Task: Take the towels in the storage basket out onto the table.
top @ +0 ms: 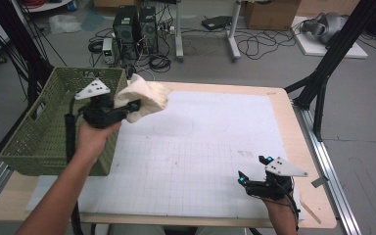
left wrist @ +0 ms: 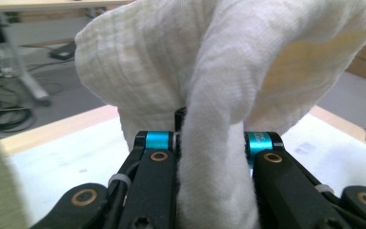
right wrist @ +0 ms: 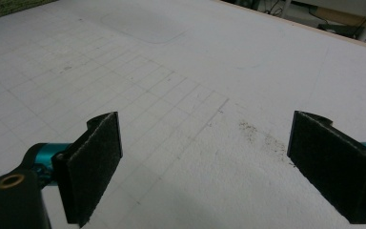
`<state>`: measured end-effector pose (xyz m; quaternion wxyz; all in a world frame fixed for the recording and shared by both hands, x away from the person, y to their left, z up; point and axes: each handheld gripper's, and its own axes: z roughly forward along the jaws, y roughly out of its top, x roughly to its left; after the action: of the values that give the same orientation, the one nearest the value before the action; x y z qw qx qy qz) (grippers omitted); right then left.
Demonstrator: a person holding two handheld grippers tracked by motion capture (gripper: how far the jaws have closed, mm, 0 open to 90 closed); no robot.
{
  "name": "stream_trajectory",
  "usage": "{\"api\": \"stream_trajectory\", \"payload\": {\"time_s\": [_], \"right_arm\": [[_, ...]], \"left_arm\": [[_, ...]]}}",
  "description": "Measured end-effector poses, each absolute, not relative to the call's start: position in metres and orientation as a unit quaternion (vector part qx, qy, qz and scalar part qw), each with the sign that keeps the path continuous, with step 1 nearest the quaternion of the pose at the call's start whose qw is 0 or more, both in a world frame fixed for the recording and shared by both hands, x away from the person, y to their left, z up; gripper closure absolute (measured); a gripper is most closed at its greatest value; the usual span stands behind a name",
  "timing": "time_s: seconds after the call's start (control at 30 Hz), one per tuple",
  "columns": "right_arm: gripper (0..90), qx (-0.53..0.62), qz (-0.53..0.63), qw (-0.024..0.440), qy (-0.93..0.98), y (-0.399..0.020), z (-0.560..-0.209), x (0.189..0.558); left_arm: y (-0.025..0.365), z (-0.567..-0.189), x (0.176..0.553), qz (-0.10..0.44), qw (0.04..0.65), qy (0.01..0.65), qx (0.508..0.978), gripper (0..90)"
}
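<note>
The green basket point(top: 39, 132) walls off the table's left edge. The white gridded mat point(top: 200, 147) lies open right across.

Grey concrete floor point(top: 362, 107) behind the light wooden bench point(top: 293, 147): two black computer towers point(top: 136, 27) among tangled black cables point(top: 259, 46), a brown cardboard box point(top: 269, 13) to their right, black metal frame struts point(top: 333, 54) beside the bench.
</note>
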<state>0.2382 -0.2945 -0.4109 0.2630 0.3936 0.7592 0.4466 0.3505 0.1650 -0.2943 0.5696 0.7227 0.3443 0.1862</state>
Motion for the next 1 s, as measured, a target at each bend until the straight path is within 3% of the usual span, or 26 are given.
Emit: {"api": "stream_trajectory", "payload": {"time_s": [0.47, 1.0], "right_arm": [[10.7, 0.393, 0.447, 0.261, 0.760, -0.295, -0.411, 0.239], [10.7, 0.395, 0.446, 0.261, 0.759, -0.295, -0.411, 0.239]], "left_arm": [[0.093, -0.342, 0.353, 0.144, 0.553, 0.304, 0.763, 79.5], [0.017, -0.415, 0.360, 0.138, 0.488, 0.276, 0.816, 79.3]]}}
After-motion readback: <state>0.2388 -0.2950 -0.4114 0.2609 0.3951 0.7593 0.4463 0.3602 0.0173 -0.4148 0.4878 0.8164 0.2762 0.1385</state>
